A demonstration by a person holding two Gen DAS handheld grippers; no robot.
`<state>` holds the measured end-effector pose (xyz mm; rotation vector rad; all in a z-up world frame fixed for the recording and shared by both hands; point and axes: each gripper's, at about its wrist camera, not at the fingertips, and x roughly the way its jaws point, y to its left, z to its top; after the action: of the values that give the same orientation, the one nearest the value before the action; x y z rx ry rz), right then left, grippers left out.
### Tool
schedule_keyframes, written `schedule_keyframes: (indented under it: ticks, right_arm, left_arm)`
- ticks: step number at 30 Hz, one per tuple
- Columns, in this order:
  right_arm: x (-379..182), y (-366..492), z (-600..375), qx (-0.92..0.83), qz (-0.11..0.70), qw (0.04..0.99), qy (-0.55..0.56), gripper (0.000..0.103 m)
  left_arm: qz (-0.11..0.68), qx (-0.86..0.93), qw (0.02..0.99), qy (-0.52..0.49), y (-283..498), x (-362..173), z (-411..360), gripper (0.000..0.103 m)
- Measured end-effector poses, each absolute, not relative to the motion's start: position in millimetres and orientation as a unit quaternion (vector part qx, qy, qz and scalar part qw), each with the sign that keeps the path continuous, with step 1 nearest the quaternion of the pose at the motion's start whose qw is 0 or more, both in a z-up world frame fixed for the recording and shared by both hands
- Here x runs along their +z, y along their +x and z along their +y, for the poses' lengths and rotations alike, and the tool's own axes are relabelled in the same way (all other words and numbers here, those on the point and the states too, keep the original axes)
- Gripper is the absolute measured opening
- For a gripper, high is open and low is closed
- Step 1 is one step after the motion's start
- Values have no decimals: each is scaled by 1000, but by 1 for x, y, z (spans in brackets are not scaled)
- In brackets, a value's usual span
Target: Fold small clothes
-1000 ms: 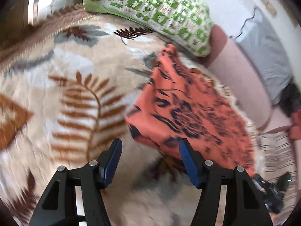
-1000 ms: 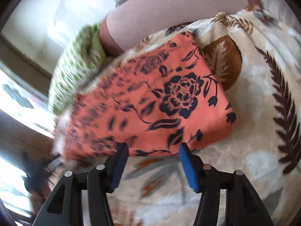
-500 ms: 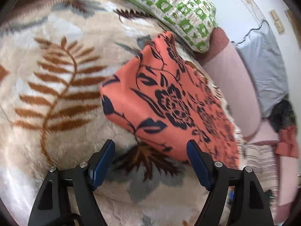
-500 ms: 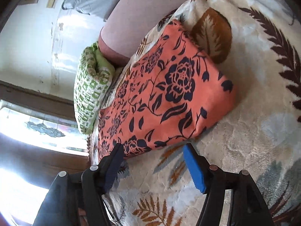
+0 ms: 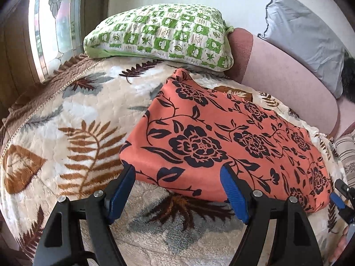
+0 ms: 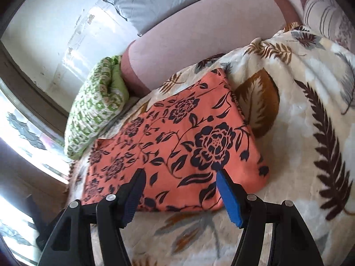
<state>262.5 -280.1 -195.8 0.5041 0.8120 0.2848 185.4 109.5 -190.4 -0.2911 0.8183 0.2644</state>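
1. Left gripper (image 5: 177, 177): jaws spread wide, holding nothing, poised over the near left corner of the orange floral garment (image 5: 221, 137).
2. Right gripper (image 6: 179, 184): likewise parted and empty, at the near edge.
3. Garment lying flat on the leaf-print blanket (image 5: 73, 119), apparently folded once; probably another fold left.

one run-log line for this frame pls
left tool: open, jaws just opening, empty | right tool: open, empty | orange floral cloth: flat on leaf-print blanket
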Motion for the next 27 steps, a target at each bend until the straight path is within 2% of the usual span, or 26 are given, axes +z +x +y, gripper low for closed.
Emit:
schedule_keyframes:
  ticks: [2,7,8,19,23,27]
  right_arm:
    - [-196,265,-274,137,387,883,230,65]
    - [-203,275,-261,134,399,884,204,44]
    - [-205,276,-260,131,402,884,201,42]
    - [-219,286,-251,127,424,877,190,41]
    - [-241,296,-247,117,465,859,180,41]
    - [-242,296,-247,119,465,859,178,40]
  left_arm:
    - [393,135,899,-135,187,-190,112,79]
    - [386,147,902,-125,189,-187,116,79]
    - [386,149,902,-123,190,-187,116,79]
    - [399,170,894,-114,204,-198,119,79]
    - [425,186,881,-96,214,-212,119,79]
    - [440,195,872,-87,222,-226,121,81]
